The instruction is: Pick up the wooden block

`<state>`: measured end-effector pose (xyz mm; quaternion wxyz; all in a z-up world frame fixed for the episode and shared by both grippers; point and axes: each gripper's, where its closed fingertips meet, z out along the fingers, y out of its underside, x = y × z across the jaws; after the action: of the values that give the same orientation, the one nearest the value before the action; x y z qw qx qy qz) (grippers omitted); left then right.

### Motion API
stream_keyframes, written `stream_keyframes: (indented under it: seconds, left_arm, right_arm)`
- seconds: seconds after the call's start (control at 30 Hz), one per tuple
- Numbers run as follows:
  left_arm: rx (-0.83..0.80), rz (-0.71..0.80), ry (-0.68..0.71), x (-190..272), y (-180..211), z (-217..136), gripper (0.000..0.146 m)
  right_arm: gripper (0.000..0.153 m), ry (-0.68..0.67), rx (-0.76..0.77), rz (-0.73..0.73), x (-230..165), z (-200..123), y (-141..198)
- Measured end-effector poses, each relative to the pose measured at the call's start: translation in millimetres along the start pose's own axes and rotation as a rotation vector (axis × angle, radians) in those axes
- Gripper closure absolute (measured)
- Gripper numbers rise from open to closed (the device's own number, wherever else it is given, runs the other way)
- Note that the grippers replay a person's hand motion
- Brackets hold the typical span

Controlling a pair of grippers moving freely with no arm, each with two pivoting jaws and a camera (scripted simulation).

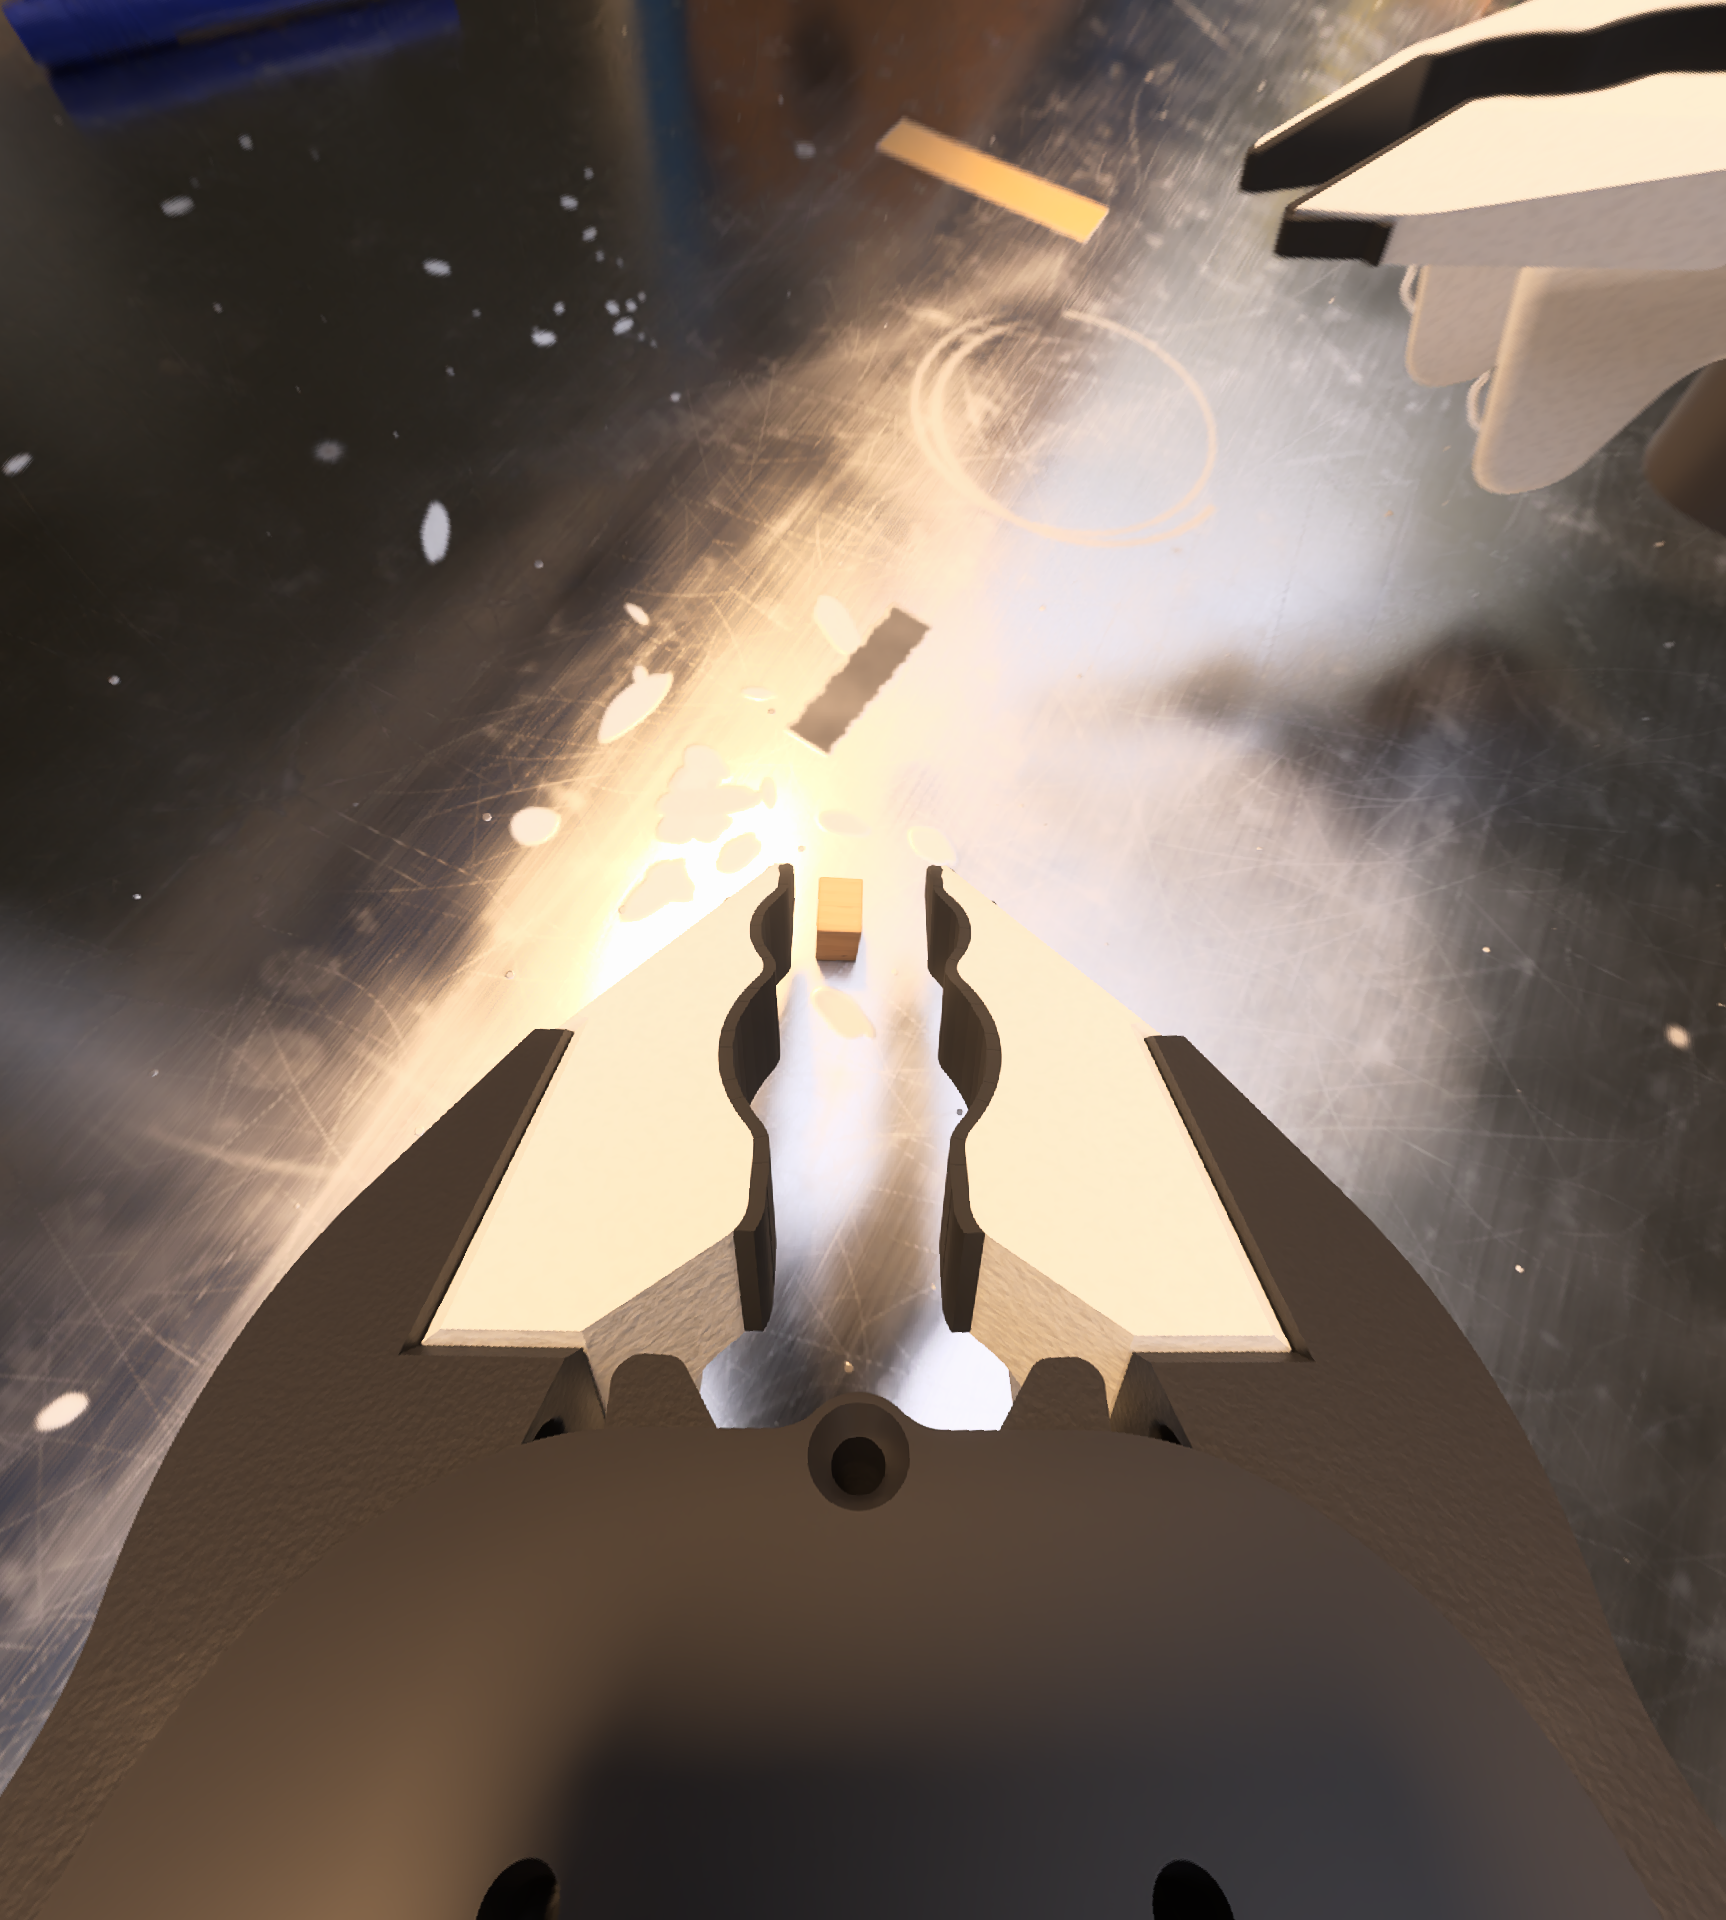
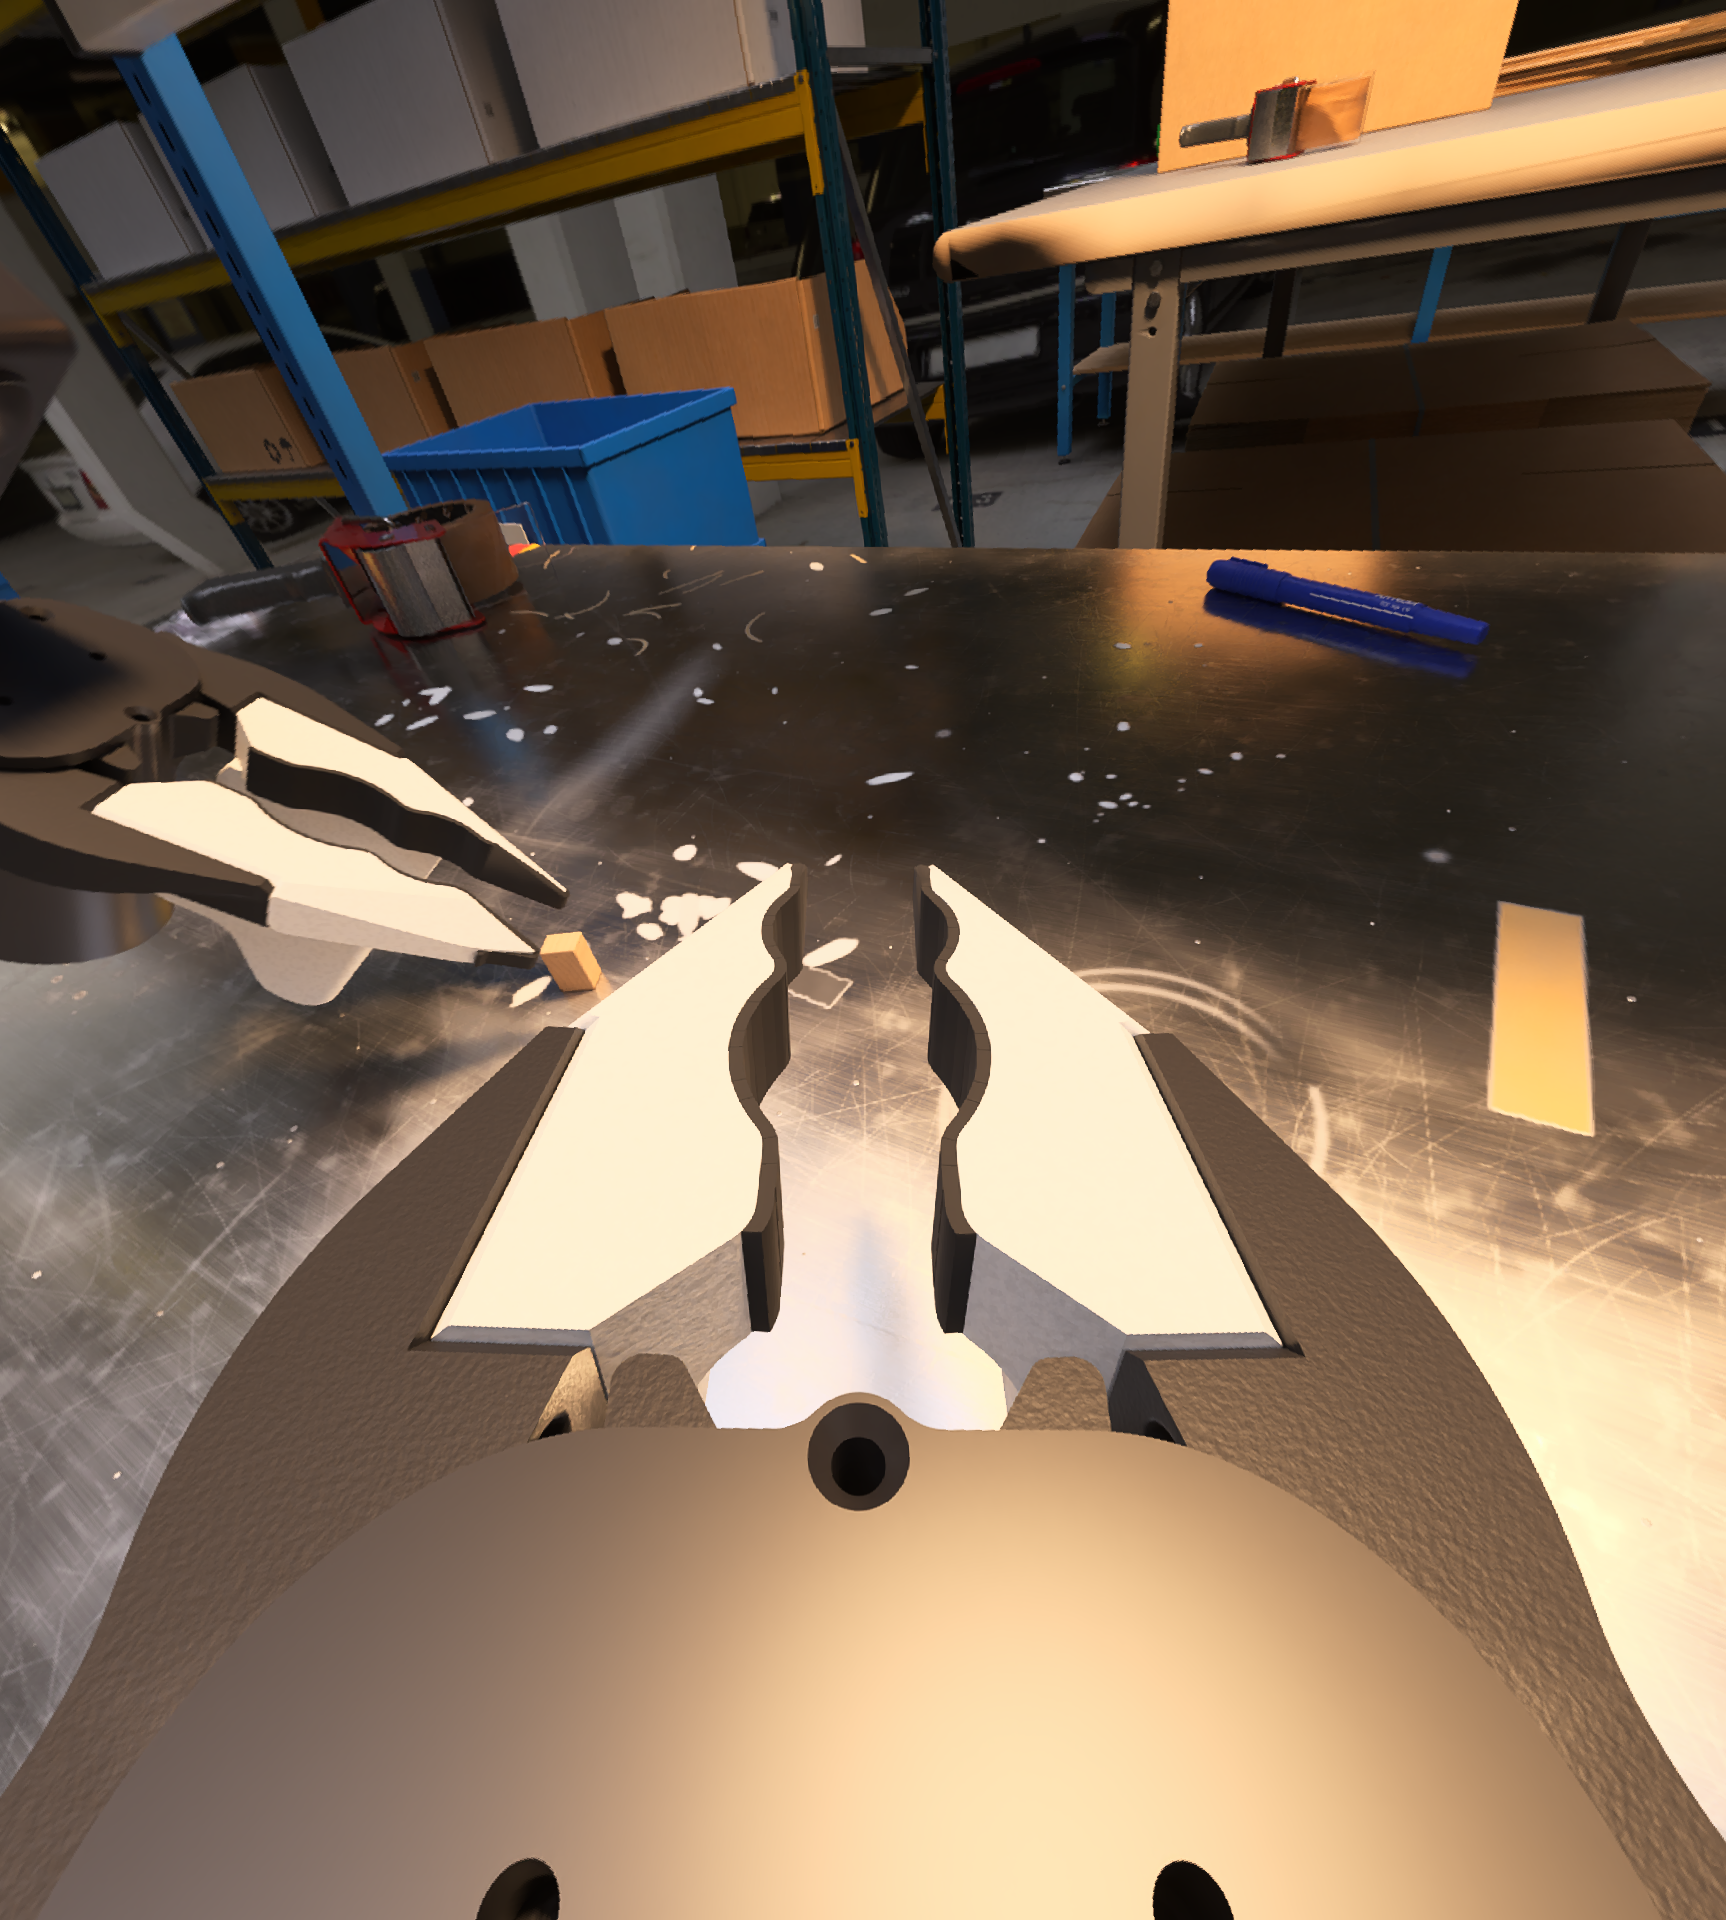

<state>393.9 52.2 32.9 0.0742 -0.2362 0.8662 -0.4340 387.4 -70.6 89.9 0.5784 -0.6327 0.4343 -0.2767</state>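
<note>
The wooden block (image 1: pixel 838 920) is small and light brown, and it sits flat on the shiny, scratched worktop (image 1: pixel 1254 1039). Nothing is holding it, so the pick-up is not done.

The left tongs (image 1: pixel 859 883) are open and empty. They point right at the block, and it shows in the gap between the two tips. From the right wrist view, the block (image 2: pixel 571 961) seems to sit just past the tips of the left tongs (image 2: pixel 542 925), very near them. I cannot tell if a tip touches it.

The right tongs (image 2: pixel 857 878) are open too and hold nothing. They hang over the worktop off to one side of the block.

What I think is left: the left tongs need to go a bit forward around the block, squeeze it, and lift it up.

A blue pen (image 2: pixel 1347 603) and a tape holder (image 2: pixel 402 571) lie far from the block.
</note>
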Motion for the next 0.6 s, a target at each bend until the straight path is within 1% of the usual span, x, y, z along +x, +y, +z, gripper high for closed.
stream_keyframes:
  seconds: [0.13, 0.23, 0.6]
  left_arm:
    - [-0.075, 0.017, -0.033, -5.8, 7.8, 10.5, 0.124]
    - [-0.109, 0.036, -0.030, -5.6, 13.5, 13.9, 0.135]
    - [-0.139, 0.081, -0.017, -2.0, 12.6, 16.9, 0.137]
  right_arm:
    - [0.132, 0.004, -0.016, -0.032, -2.9, 1.7, 1.8]
    - [0.132, 0.005, -0.018, -0.041, -3.8, 1.9, 2.1]
    - [0.132, 0.005, -0.017, -0.049, -4.8, 1.8, 2.2]
